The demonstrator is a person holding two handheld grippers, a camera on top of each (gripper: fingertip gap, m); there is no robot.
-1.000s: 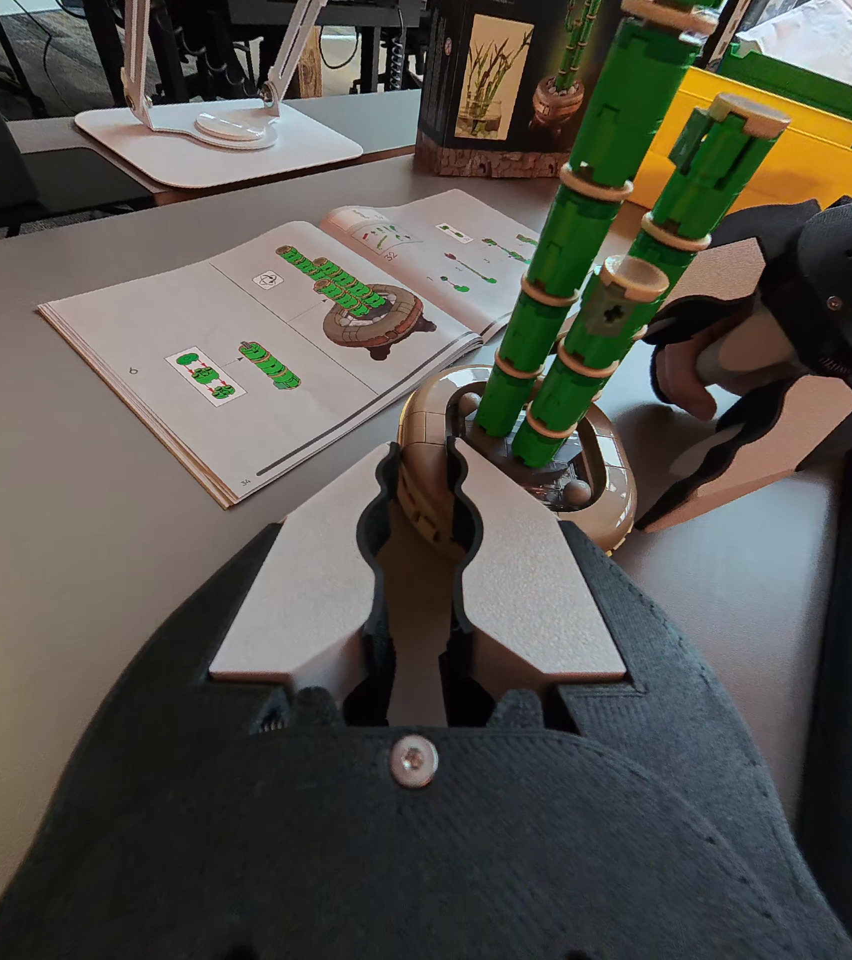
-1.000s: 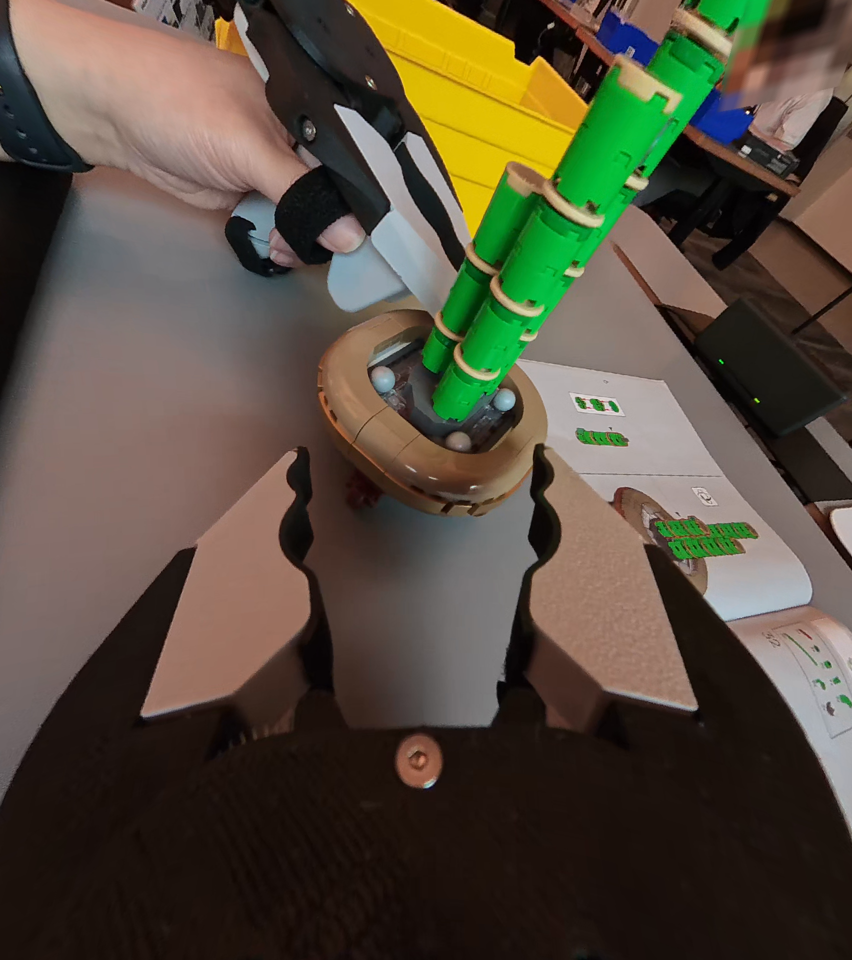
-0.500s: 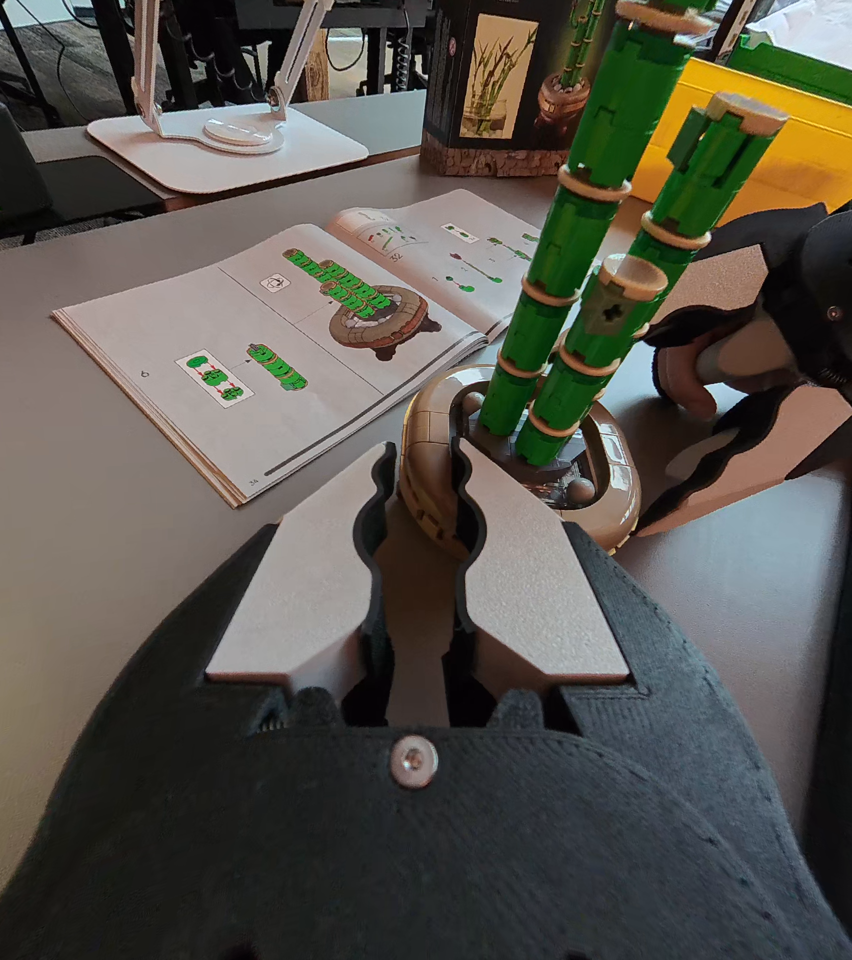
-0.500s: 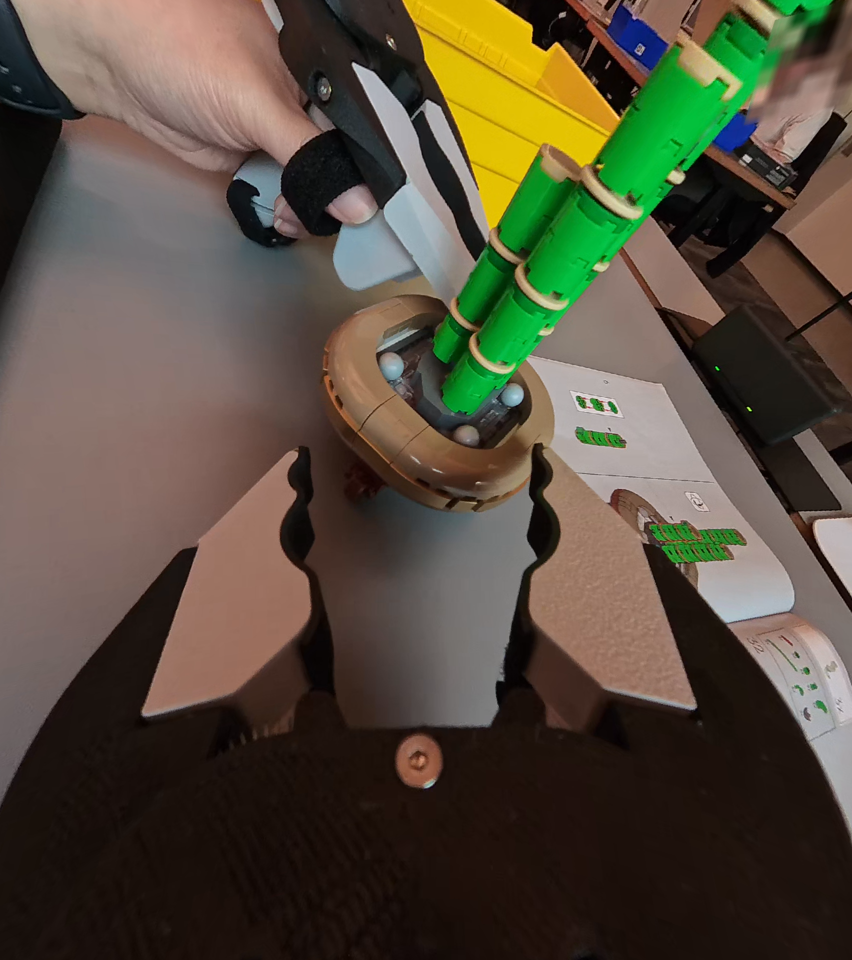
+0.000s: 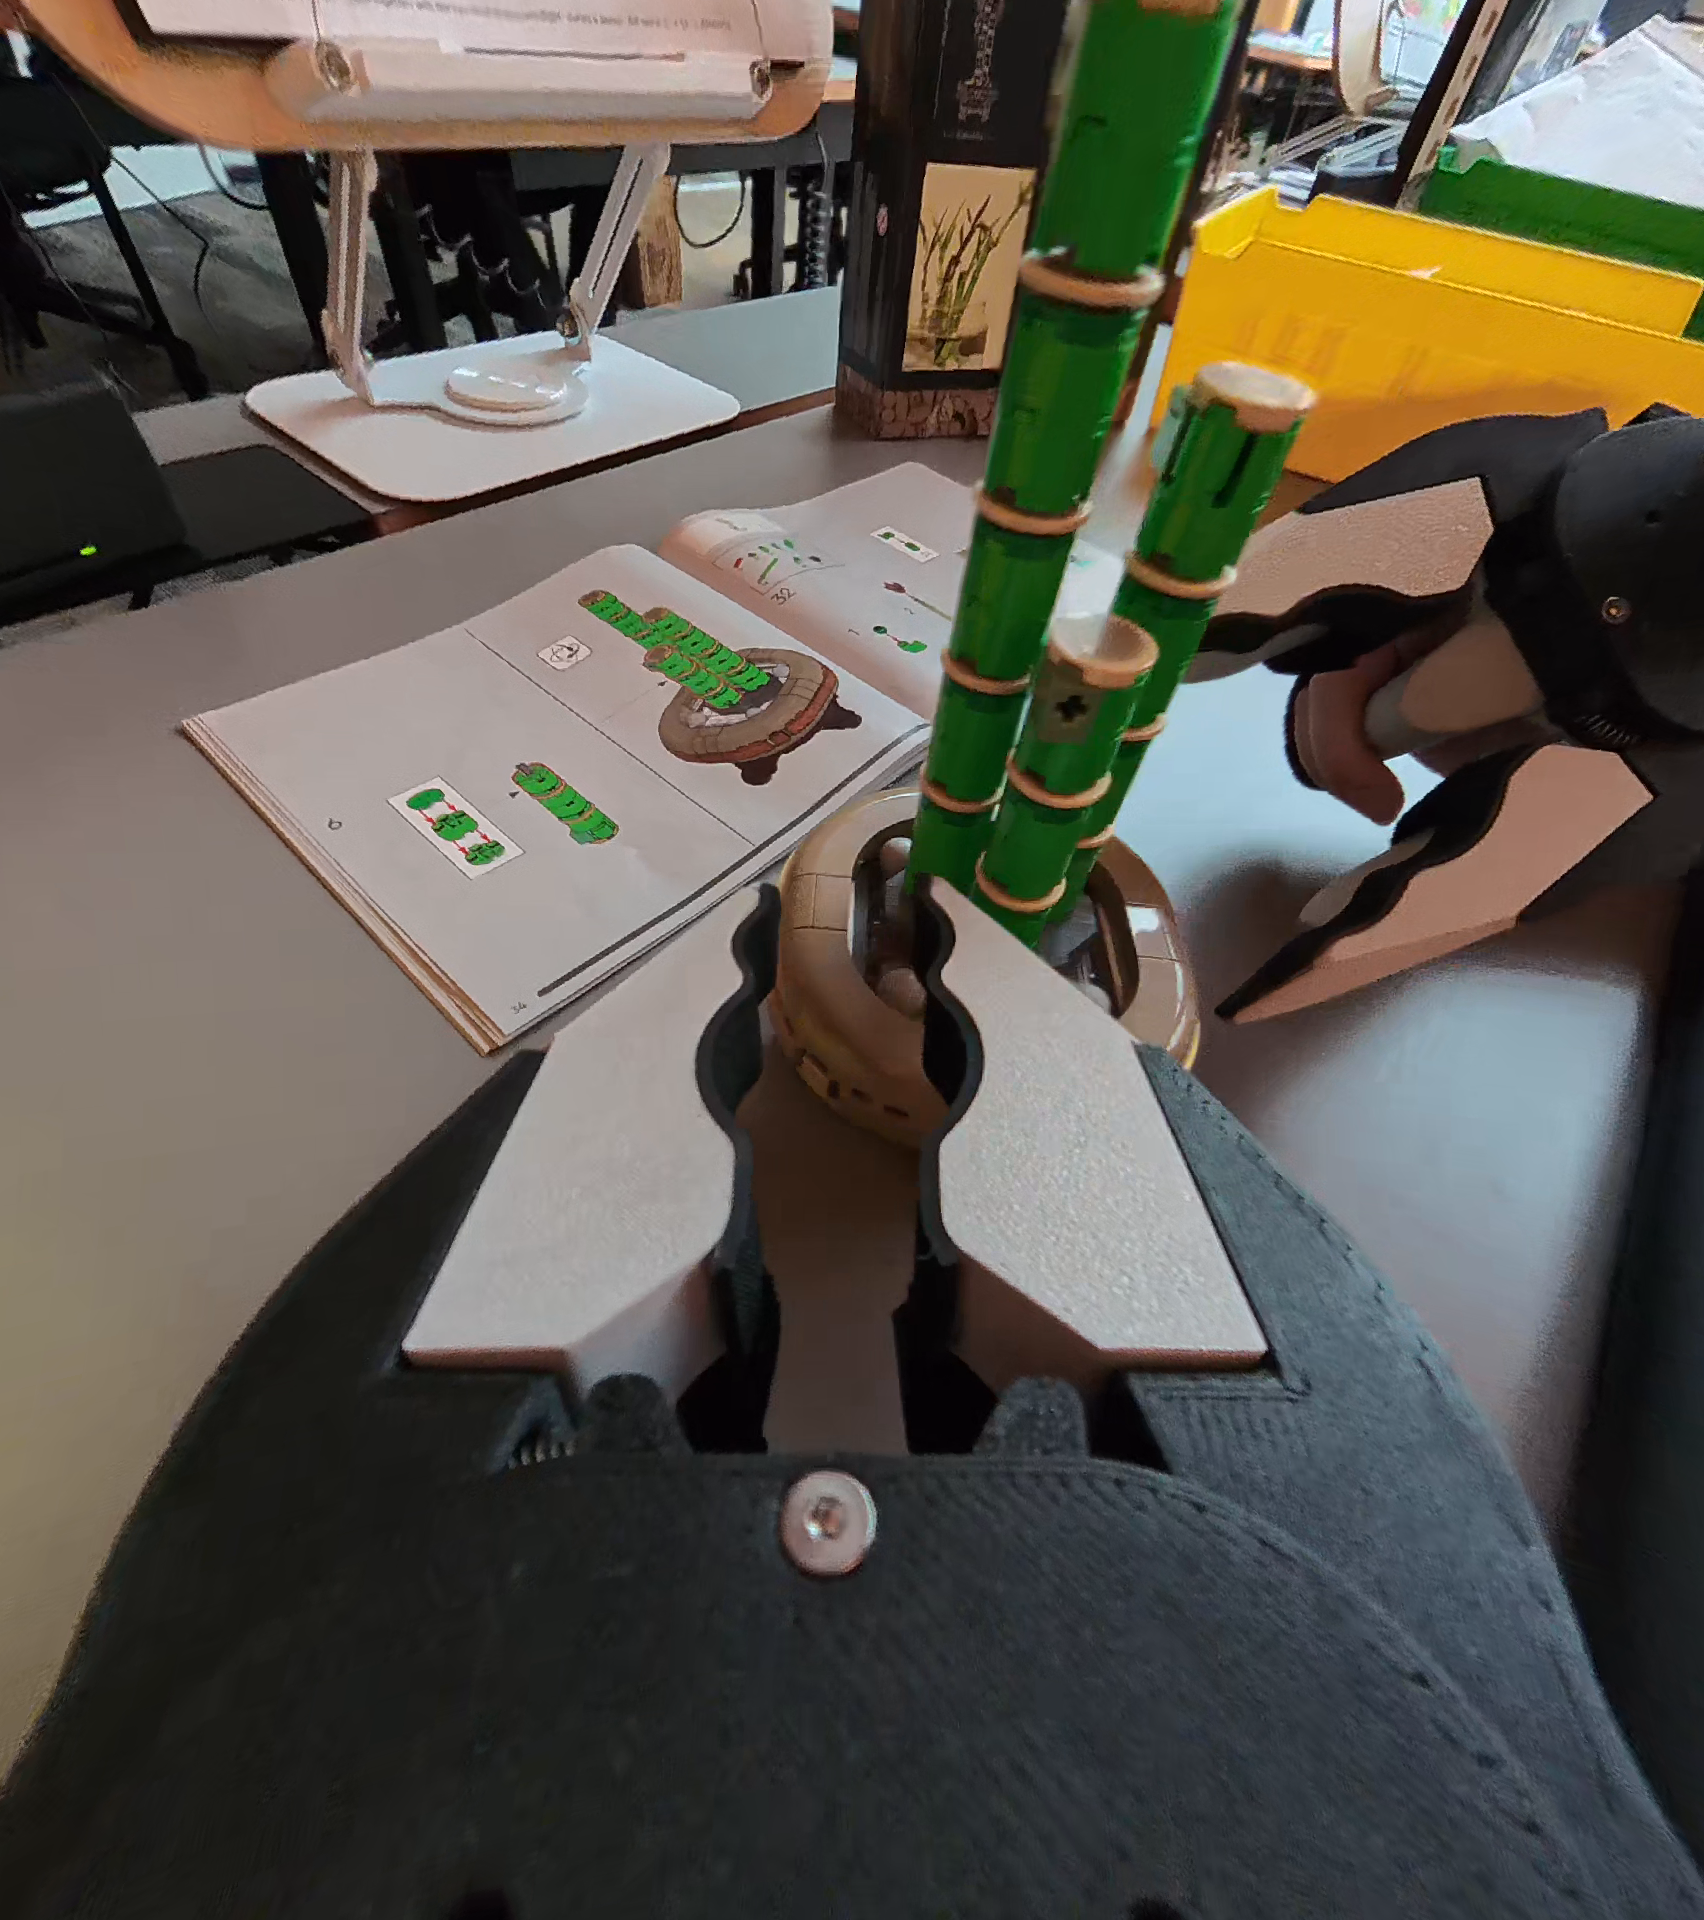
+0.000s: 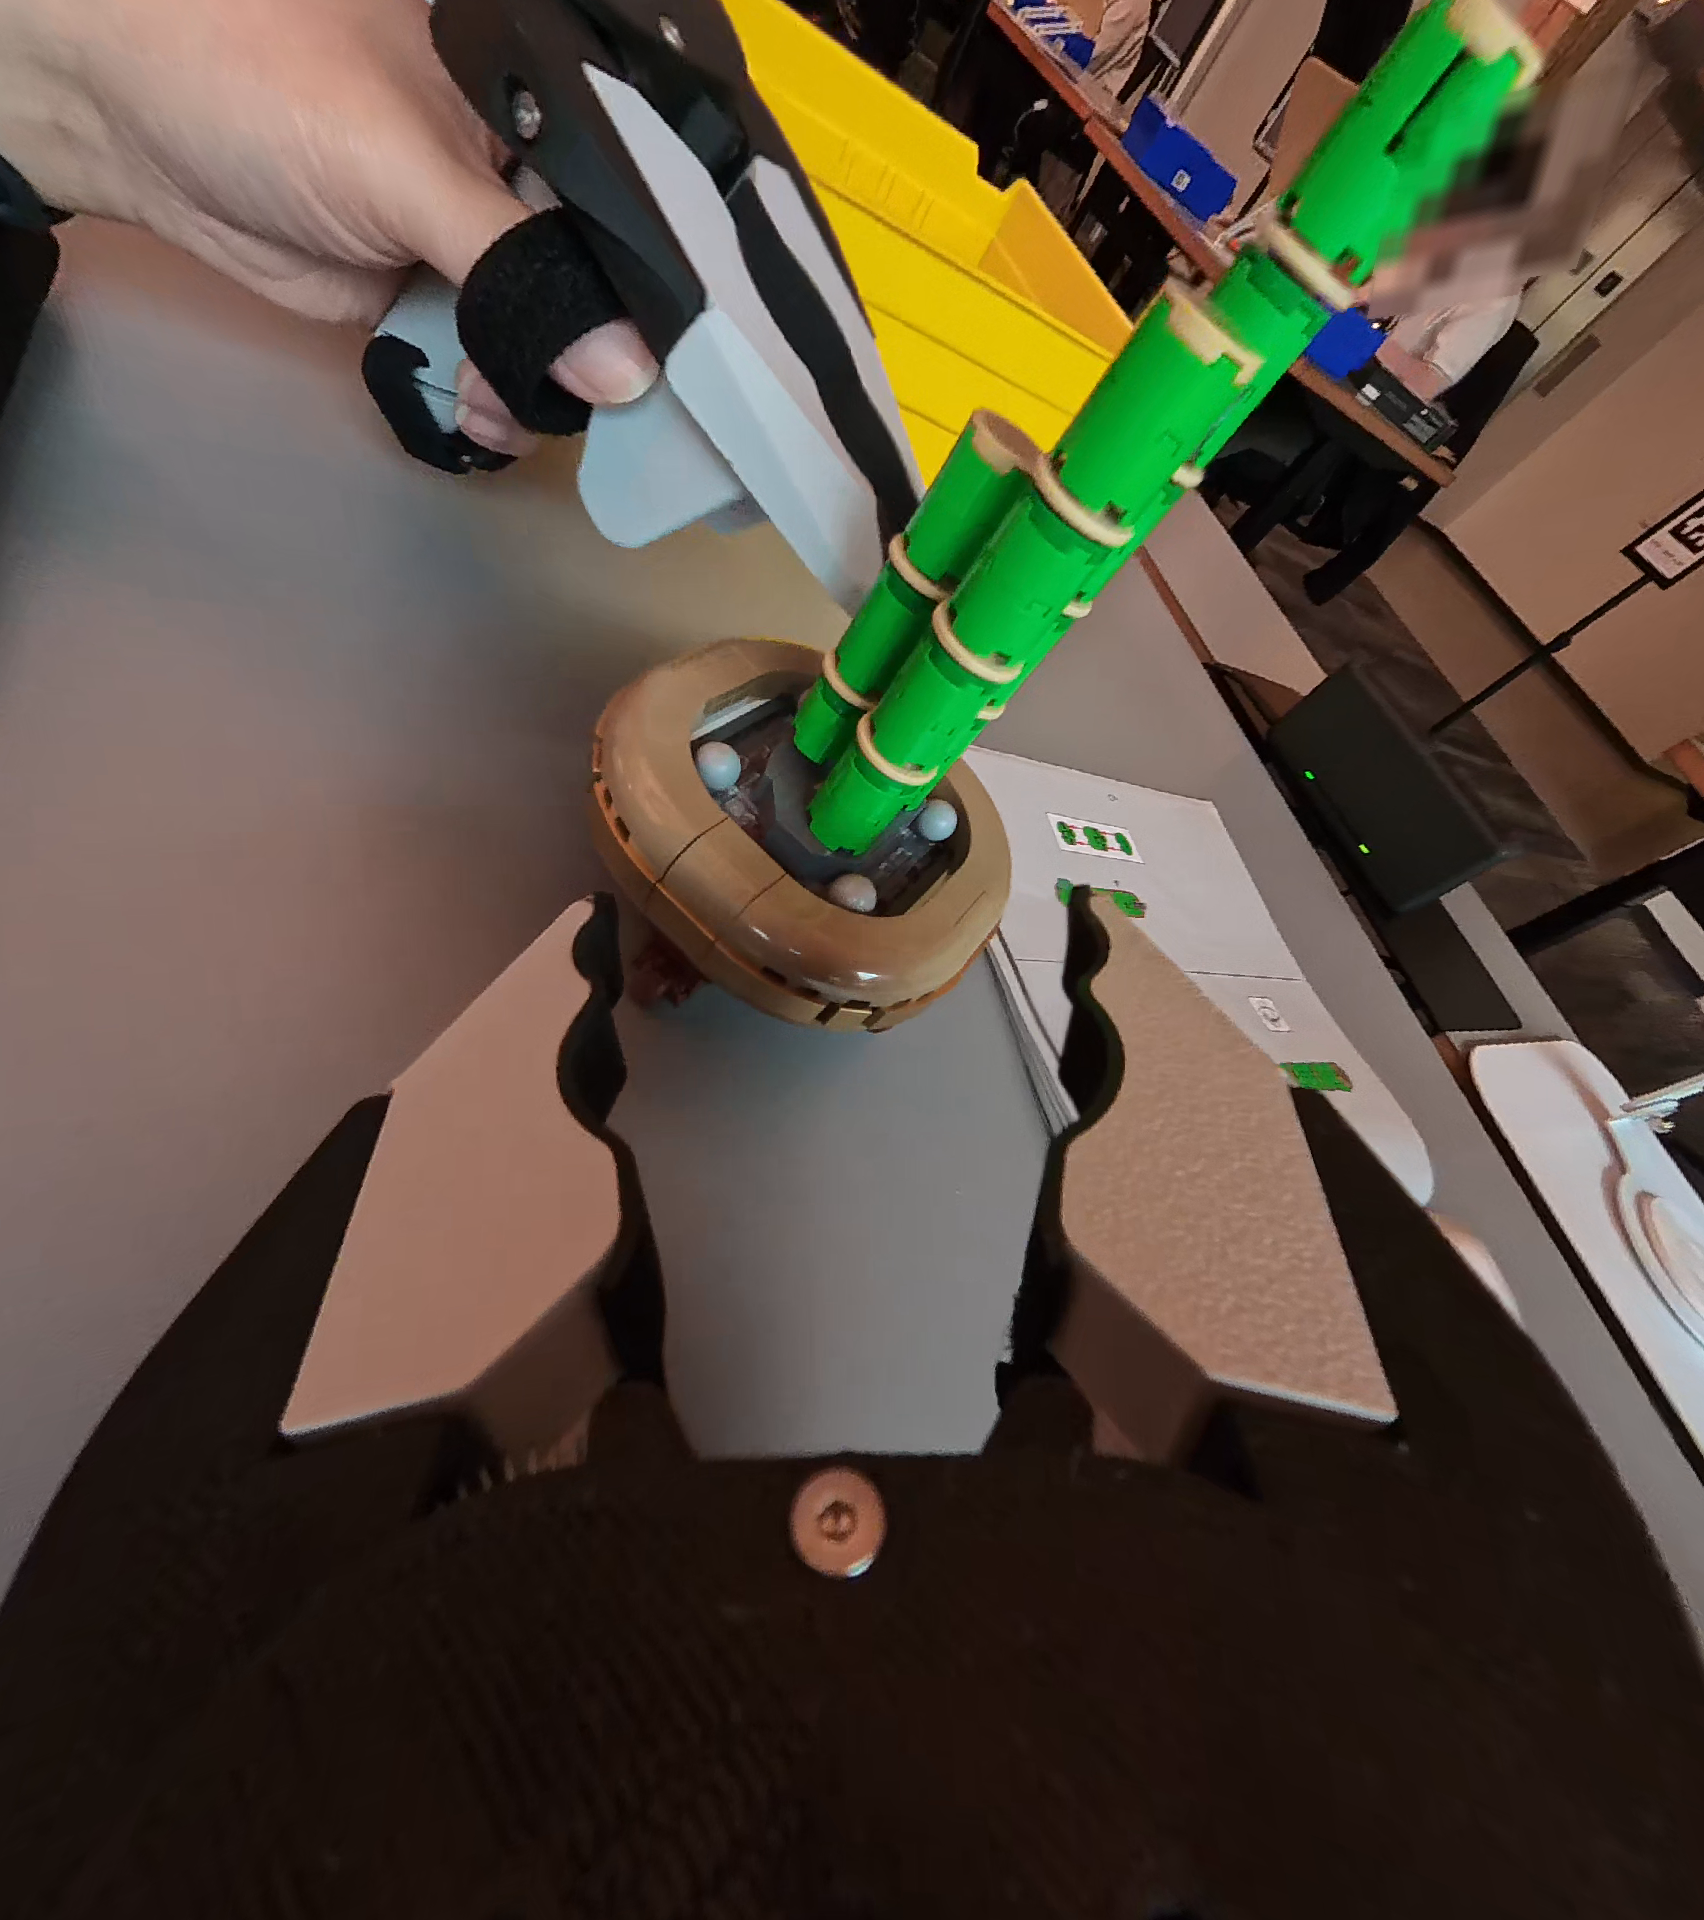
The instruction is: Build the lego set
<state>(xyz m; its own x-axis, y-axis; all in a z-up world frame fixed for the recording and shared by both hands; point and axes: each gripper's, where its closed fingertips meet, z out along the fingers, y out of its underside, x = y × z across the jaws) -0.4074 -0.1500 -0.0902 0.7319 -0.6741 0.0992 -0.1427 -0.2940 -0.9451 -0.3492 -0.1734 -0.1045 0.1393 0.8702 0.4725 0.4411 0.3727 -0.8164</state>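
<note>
While the left gripper (image 5: 843, 940) pinches the rim of the tan pot (image 6: 806, 935) on the grey table (image 5: 152, 1039), 3 green bamboo stalks (image 5: 1024, 665) stand in it. Right gripper (image 6: 832, 925) – jaws spread, empty – sits just beside the pot.

Office: rows of desks (image 6: 1243, 260), chair (image 5: 17, 208)

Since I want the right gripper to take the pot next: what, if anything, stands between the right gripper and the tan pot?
Nothing visible does. Only bare grey table lies between the open right gripper and the tan pot. The left gripper holds the pot's far rim, and the booklet lies off to the side.
</note>
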